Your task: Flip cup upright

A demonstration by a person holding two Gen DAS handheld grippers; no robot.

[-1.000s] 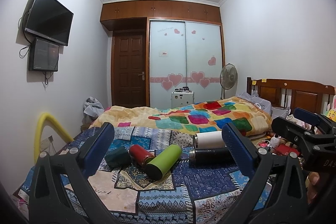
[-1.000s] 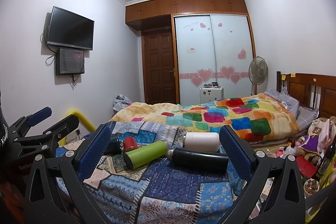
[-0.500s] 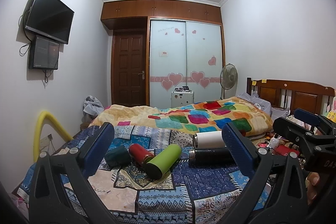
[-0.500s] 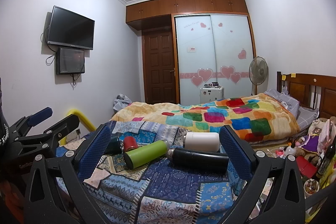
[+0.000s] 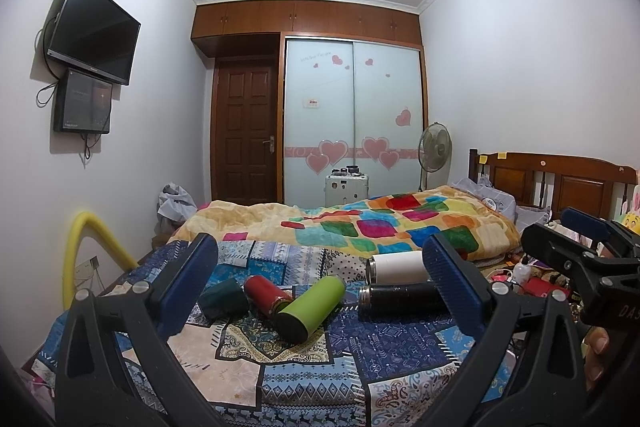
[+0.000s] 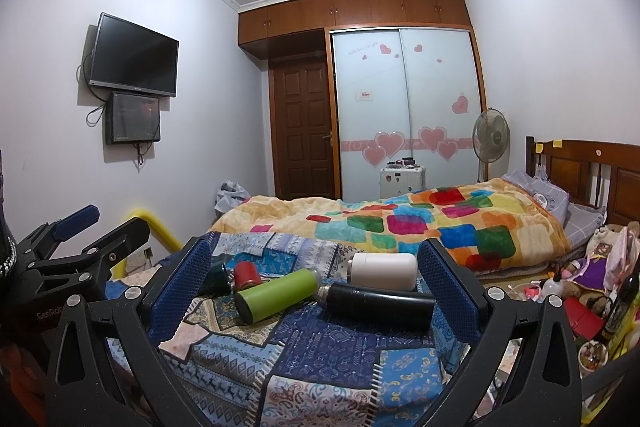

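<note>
A: Where the patchwork cloth (image 5: pixel 248 351) covers the near end of the bed (image 5: pixel 552 183), what lies in front of the claws?

B: Five cups, all on their sides. In the left wrist view, from left to right: a dark green cup (image 5: pixel 224 301), a red cup (image 5: pixel 267 294), a lime green cup (image 5: pixel 312 308) with its base toward the camera, then a black cup (image 5: pixel 400 300) with a white cup (image 5: pixel 396 265) just behind it. The red and lime cups touch; the black and white pair lies a little apart from them.

A: And the claws?

B: The left claw (image 5: pixel 316 283) is spread wide, nothing between its blue pads, hanging above the cloth short of the cups. The right claw (image 6: pixel 314 281) is likewise wide apart and empty. Each one shows at the edge of the other's view.

A: Anything crowding them?

B: A multicoloured quilt (image 6: pixel 420 223) is heaped behind the cups, and clutter (image 6: pixel 580 291) sits to the right of the bed. A yellow tube (image 5: pixel 86 251) curves up on the left by the wall.

A: Any change from a second ago?

B: Nearly none. Cups lie as they did; both claws have stayed open and almost in place.
</note>
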